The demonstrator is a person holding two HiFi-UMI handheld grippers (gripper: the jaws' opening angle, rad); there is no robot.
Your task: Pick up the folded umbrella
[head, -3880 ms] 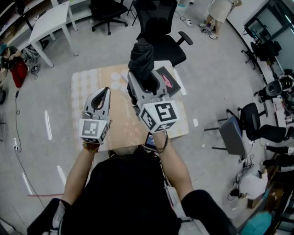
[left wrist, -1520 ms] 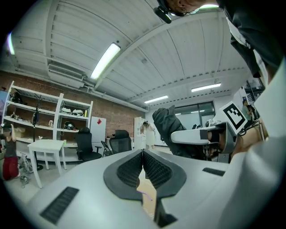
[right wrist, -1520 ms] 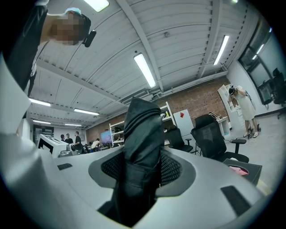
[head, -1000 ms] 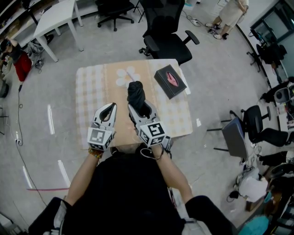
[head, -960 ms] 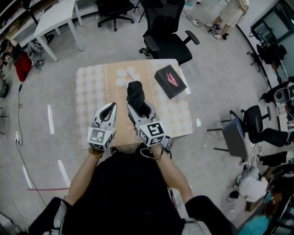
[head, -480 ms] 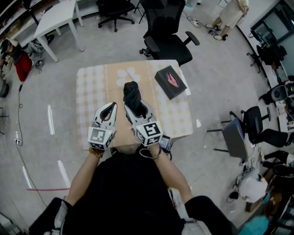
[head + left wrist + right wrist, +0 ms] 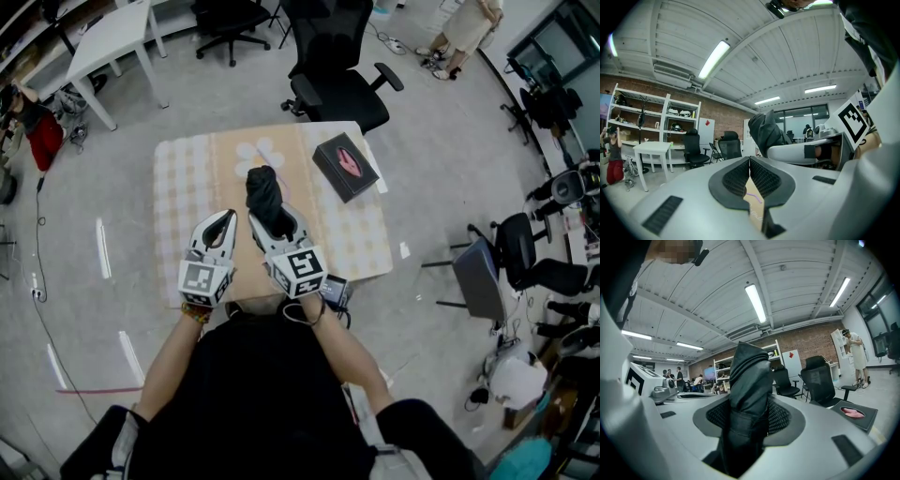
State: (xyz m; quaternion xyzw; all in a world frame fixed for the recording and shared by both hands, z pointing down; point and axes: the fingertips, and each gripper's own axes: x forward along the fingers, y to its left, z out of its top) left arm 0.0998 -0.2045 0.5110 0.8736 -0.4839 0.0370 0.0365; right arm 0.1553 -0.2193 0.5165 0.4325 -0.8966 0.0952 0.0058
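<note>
- The right claw (image 7: 749,417) is clamped on the folded umbrella (image 7: 749,376); the dark ribbed pads press on the black fabric from both sides
- The folded umbrella is held about level above the table (image 7: 178,192), and its bunched black end sticks out forward past the tips of the claw
- In the head view it lies over the near middle part of the table, just in front of the person
- The left claw (image 7: 750,174) holds nothing and its two pads are together, with only a thin gap lower down where the cloth is seen through
- The left claw is just beside the right one, on its left, also over the near edge of the table
- The table carries a beige checked cloth (image 7: 361,234) with a white flower pattern (image 7: 258,153) near the far side
- A black box (image 7: 345,166) with a pink picture on the lid lies on the far right corner of the table, well apart from the umbrella
- A black office chair (image 7: 333,84) stands behind the table, and a small white table (image 7: 103,42) is at the far left
- A person (image 7: 459,21) in light clothes stands at the far right of the room
</note>
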